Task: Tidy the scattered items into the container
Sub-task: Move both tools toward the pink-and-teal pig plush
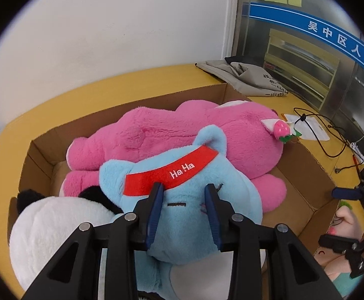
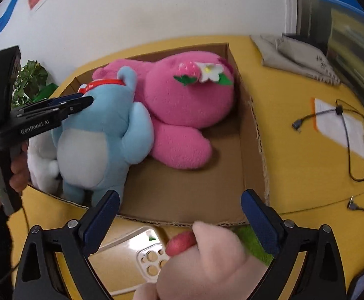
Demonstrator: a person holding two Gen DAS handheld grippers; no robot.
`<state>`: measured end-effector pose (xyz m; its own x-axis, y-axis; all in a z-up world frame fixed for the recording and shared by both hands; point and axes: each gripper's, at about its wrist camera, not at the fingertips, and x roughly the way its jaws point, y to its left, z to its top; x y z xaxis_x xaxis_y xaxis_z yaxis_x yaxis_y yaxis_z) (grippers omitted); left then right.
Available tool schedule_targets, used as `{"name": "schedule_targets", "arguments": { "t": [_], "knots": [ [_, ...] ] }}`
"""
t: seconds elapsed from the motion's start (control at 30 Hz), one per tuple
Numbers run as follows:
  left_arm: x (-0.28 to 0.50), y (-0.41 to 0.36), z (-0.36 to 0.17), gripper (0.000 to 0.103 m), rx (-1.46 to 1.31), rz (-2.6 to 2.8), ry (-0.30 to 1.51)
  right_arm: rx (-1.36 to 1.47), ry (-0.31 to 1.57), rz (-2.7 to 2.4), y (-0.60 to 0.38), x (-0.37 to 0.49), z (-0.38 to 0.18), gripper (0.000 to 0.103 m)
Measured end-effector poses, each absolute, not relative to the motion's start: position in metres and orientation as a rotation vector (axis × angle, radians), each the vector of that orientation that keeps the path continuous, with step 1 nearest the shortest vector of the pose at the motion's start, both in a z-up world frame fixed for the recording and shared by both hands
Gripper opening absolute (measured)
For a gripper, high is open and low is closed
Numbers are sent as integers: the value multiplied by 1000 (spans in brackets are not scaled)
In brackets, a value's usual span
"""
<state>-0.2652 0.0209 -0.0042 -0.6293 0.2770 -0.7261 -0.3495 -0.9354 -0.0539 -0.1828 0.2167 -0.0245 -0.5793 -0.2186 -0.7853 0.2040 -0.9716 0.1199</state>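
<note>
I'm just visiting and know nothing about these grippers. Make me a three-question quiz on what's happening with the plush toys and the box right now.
1. True or false: the blue plush is already inside the cardboard box.
2. Which gripper is closed on the blue plush? A) left gripper B) right gripper C) neither
3. Fill in: the red band on the blue plush's head reads "____".

Key
1. True; it lies against the pink plush, beside a white plush.
2. A; the right gripper is open above a peach plush outside the box.
3. HaHa
</note>
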Motion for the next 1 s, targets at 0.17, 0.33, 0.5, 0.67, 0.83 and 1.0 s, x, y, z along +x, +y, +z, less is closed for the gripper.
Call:
{"name": "schedule_targets", "arguments": {
  "t": [0.17, 0.33, 0.5, 0.67, 0.83, 1.0],
  "knots": [
    [-250, 22, 5, 36, -1067, 2601, 132, 1271, 7, -2600, 211, -170, -23, 99],
    [-223, 10, 22, 75, -1032, 2611, 8, 1279, 37, -2580, 209, -168, -27, 99],
    [-160, 1, 53, 78, -893, 2604, -74, 1154, 37, -2705, 211, -146, 0, 102],
    [-101, -7, 73, 81, -767, 2639, -128, 950, 144, -2787, 191, -102, 37, 103],
    [-65, -8, 69, 81, -759, 2698, -150, 892, 219, -2819, 179, -71, 44, 103],
    [-47, -3, 59, 81, -800, 2710, -149, 911, 217, -2817, 177, -58, 38, 103]
  ]
}}
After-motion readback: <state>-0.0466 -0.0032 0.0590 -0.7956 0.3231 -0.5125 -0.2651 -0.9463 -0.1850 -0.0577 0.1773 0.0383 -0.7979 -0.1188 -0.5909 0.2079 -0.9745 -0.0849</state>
